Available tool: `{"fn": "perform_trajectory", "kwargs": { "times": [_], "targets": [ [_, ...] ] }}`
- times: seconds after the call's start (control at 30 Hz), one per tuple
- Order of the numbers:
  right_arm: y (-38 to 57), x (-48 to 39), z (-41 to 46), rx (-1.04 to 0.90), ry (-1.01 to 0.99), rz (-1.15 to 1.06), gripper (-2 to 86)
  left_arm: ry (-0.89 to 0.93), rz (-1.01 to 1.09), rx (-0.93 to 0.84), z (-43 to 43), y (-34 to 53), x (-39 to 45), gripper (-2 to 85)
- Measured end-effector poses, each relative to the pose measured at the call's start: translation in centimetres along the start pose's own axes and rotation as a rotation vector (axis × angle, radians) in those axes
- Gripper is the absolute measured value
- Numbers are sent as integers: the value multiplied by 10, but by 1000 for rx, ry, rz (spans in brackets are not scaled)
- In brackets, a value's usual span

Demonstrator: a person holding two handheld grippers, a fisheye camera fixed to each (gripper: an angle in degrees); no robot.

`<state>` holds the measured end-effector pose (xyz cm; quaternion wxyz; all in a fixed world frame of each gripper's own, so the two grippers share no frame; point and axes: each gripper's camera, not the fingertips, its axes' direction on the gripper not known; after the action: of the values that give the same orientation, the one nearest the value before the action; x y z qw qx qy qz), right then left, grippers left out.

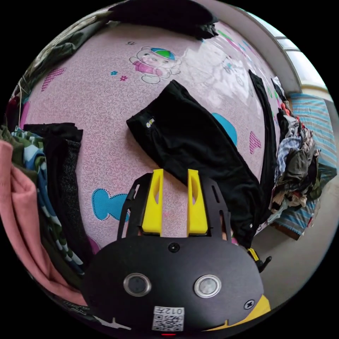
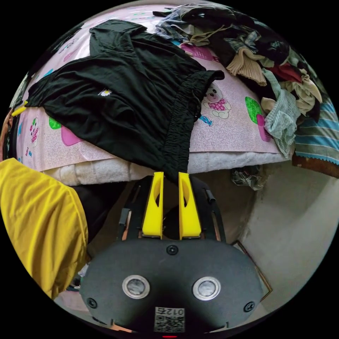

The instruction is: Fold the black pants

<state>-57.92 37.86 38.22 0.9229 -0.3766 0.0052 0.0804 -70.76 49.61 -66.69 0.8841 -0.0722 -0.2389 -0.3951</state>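
Black cloth lies across a pink cartoon-print bed sheet (image 1: 106,106) in the left gripper view: the black pants (image 1: 197,141) stretch from a cuff end near the middle of the sheet down toward the bed's edge. The left claw (image 1: 174,173) hovers with its yellow jaws slightly apart, their tips right at the near edge of the leg; whether they pinch any fabric I cannot tell. A folded stack of dark clothes (image 1: 60,159) sits to one side and a heap of mixed laundry (image 1: 296,155) to the other.

In the right gripper view the pants (image 2: 116,95) spread over the bed, with the gathered waistband (image 2: 180,123) draped over the mattress edge (image 2: 226,159). The right claw (image 2: 170,176) has its jaws nearly closed on the waistband's hanging corner (it looks gripped). A yellow sleeve (image 2: 39,219) shows beside it.

Judging by this, the fold is just beginning: the waist is held, the leg end not yet secured. The next move probably calls for the left claw to close on the leg, then for both to bring the ends together evenly.
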Motion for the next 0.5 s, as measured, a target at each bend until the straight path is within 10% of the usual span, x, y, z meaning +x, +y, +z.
{"fn": "perform_trajectory", "kwargs": {
  "times": [0.5],
  "targets": [
    [-2, -60, 4, 136, -247, -224, 27, -244, 230, -3, -56, 13, 28, -1]
  ]
}}
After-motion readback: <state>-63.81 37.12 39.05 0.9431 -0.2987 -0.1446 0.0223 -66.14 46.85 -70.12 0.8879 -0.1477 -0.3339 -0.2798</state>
